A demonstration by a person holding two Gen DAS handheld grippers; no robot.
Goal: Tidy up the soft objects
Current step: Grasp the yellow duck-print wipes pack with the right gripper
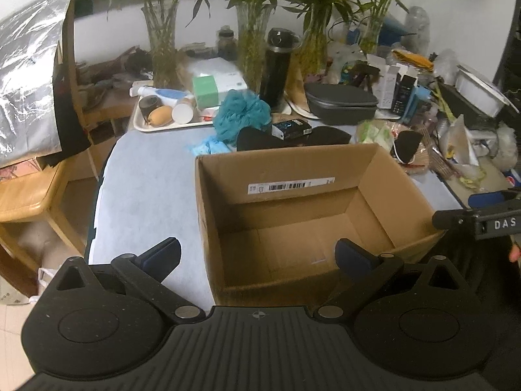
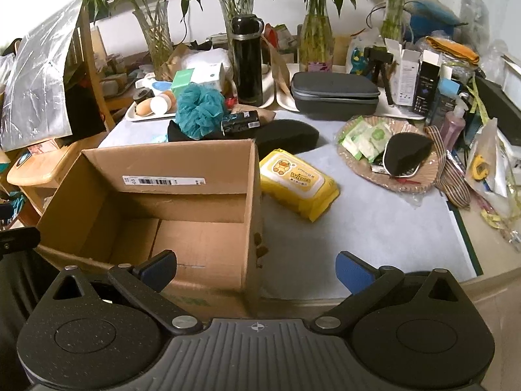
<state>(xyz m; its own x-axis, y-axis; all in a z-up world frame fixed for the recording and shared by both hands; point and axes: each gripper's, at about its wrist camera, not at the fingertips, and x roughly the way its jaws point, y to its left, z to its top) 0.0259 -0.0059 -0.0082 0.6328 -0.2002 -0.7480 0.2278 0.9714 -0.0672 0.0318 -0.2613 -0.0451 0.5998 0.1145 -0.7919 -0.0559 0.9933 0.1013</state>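
An open, empty cardboard box (image 1: pixel 384 195) (image 2: pixel 97 176) stands on the pale blue table mat. My left gripper (image 1: pixel 259 257) is open and empty, held over the box's near left wall. My right gripper (image 2: pixel 257 268) is open and empty at the box's near right corner. A yellow pack of wipes (image 2: pixel 298 184) lies right of the box. A teal bath pouf (image 1: pixel 242 114) (image 2: pixel 198 110) lies behind the box. A long black foam pad (image 2: pixel 286 135) (image 1: pixel 329 137) lies behind the box too. A black sponge (image 2: pixel 408 151) rests on a woven plate (image 2: pixel 423 179) with green wipe packets (image 2: pixel 366 137).
Glass vases with bamboo (image 2: pixel 316 39), a black flask (image 2: pixel 247 62), a grey hard case (image 2: pixel 335 94), a white tray of toiletries (image 1: pixel 169 123) and small boxes (image 2: pixel 426 81) crowd the table's back and right. A wooden chair (image 1: pixel 29 195) stands left. The right gripper's body (image 1: pixel 482 221) shows at right.
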